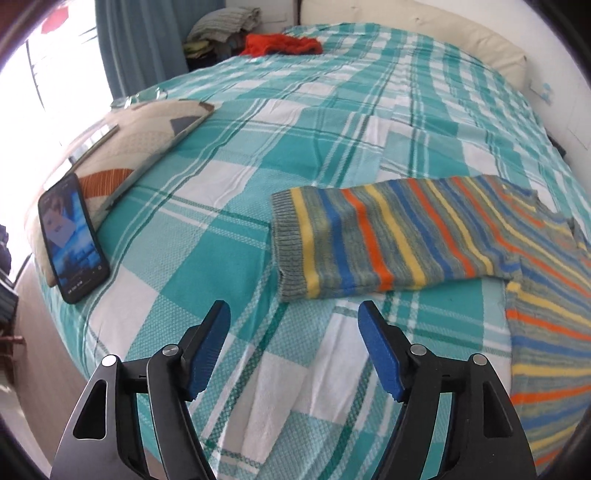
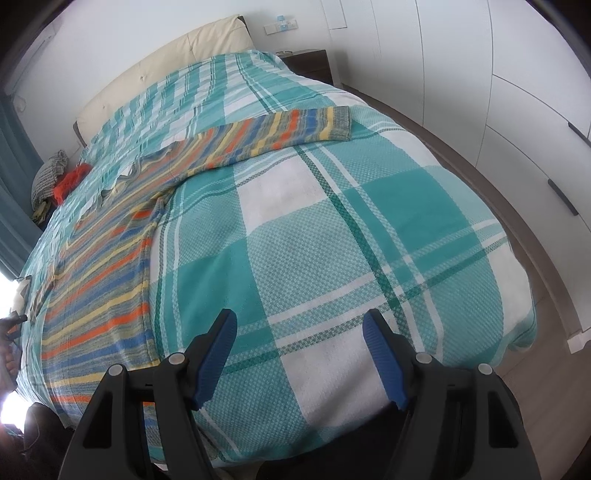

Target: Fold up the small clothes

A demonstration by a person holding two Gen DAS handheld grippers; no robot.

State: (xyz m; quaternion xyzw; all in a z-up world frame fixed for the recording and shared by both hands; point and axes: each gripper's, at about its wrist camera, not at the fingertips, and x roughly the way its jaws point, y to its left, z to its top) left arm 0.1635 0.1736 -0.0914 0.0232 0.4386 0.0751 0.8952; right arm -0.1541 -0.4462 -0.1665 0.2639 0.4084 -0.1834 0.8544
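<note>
Both claws gape empty; only the left claw [image 1: 294, 314] view shows a phone [image 1: 72, 238] beside the sweater [image 1: 399, 236].

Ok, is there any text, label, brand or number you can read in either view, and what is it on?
Nothing can be read.
Phone screen: lit, with small marks at the bottom, too blurred to read.
Striped sweater: no label shows.
Wall switch plate: no text readable.

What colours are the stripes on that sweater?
The sweater has orange, yellow and blue stripes on grey-green knit, clearest in the left wrist view.
</note>
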